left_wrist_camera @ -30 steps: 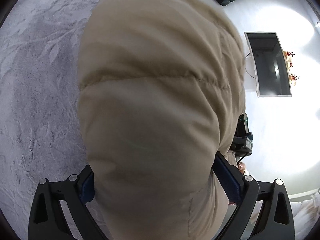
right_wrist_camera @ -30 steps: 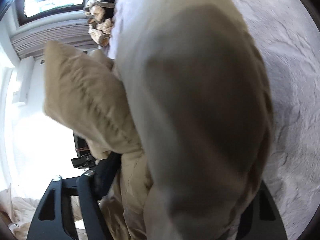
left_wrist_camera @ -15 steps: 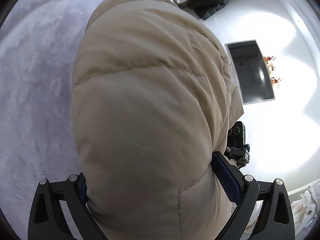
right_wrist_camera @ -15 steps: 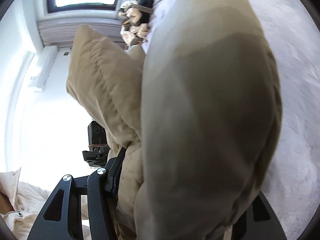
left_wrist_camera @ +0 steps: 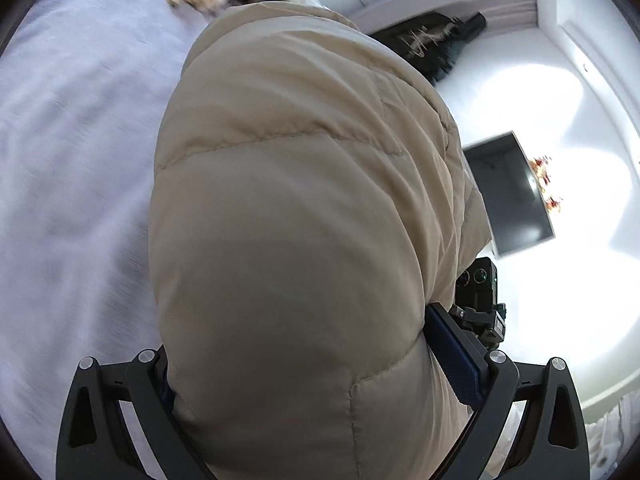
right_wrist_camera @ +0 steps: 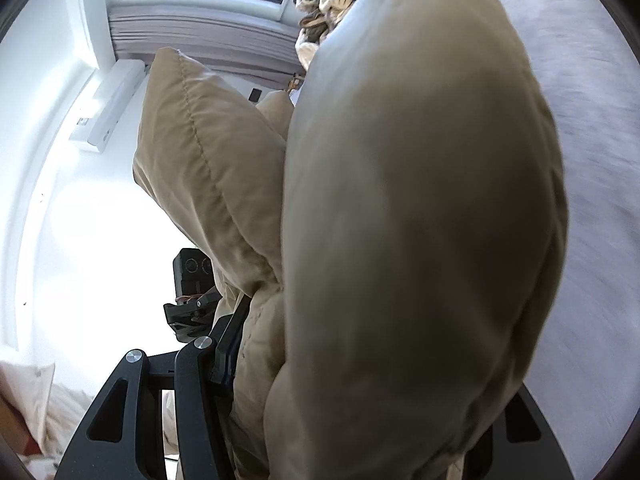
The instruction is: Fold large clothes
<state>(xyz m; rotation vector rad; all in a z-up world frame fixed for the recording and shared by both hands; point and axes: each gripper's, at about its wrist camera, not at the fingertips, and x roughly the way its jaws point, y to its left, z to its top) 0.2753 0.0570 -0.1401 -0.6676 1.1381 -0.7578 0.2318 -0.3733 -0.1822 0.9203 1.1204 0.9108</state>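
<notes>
Beige puffer jacket (left_wrist_camera: 296,240): quilted, bulging; seams visible

No legible text, label, brand, number or sign anywhere in either view.

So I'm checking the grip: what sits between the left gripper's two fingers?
A bulging quilted panel of the beige puffer jacket fills the left gripper, fingers pressed into it; shown in the left wrist view.
</notes>
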